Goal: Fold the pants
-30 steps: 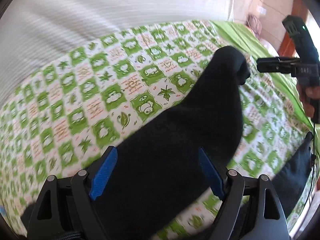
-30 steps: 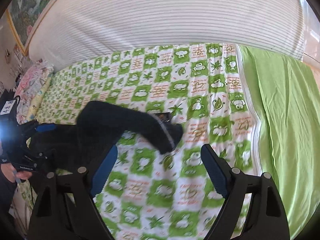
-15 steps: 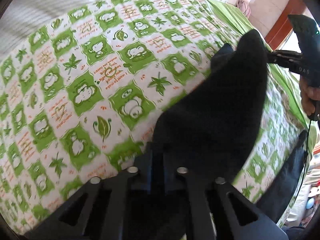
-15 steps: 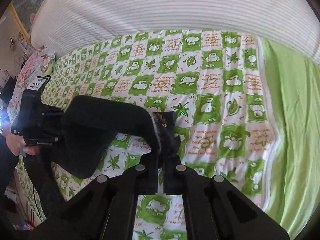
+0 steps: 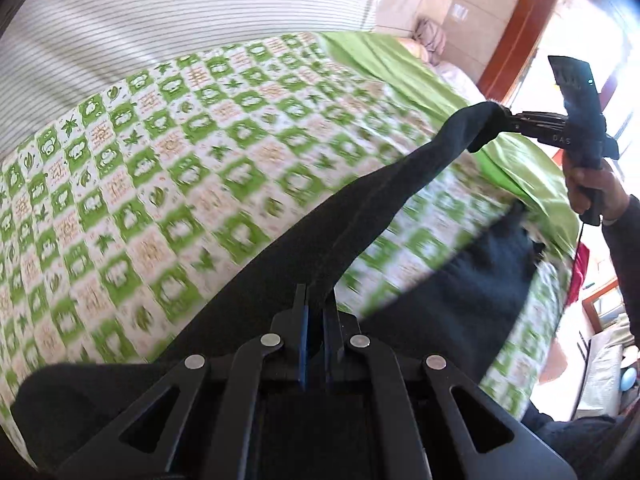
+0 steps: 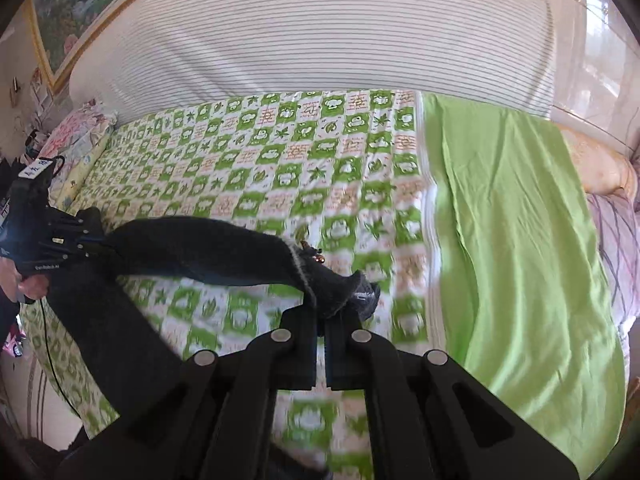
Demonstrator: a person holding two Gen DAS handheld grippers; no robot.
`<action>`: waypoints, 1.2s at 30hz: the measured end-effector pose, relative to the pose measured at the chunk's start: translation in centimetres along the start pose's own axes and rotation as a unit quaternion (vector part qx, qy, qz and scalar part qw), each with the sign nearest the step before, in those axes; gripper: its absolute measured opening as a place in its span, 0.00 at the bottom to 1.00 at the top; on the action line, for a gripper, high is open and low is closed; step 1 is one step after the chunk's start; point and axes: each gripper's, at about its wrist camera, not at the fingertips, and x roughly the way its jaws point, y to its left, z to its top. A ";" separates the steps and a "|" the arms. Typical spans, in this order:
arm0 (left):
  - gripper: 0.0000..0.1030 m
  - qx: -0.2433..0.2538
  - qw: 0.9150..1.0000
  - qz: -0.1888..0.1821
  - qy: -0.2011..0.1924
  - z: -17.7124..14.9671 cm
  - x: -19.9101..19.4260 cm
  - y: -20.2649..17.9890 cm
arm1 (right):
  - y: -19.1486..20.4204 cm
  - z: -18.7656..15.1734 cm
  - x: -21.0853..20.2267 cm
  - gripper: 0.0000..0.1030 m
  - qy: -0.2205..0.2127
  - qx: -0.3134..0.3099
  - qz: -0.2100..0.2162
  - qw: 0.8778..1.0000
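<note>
The black, soft-knit pants [image 5: 384,200] hung in a taut band above the bed, stretched between the two hand-held grippers, with the rest of the dark cloth [image 6: 116,320] draping down toward the near edge of the mattress. In the left wrist view the black left gripper [image 5: 315,300] had its jaws pressed together on a fold of the pants, the blue pads almost meeting with the fabric pinched between them. From there the fabric ran up and to the right to the black right gripper [image 5: 510,122], which was clamped on the far end of the band, with a hand [image 5: 596,188] around its handle. In the right wrist view the right gripper [image 6: 320,316] was closed on a bunched, greyish edge of the pants [image 6: 336,286], where a small metal button or rivet showed just beyond the grip. The left gripper [image 6: 100,240] sat at the left side of that view, shut on the other end.

Beneath the pants lay a green-and-white checked bedsheet with cartoon animal and leaf prints [image 6: 280,152]. To its right lay a plain lime-green cloth [image 6: 520,240], and along the far side ran a white, finely striped padded headboard [image 6: 320,32].
</note>
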 end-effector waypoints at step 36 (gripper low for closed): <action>0.14 -0.020 0.999 -0.044 0.020 -11.7 -0.7 -5.9 | 1.2 -18.4 -6.0 0.06 0.013 0.093 -0.043 0.995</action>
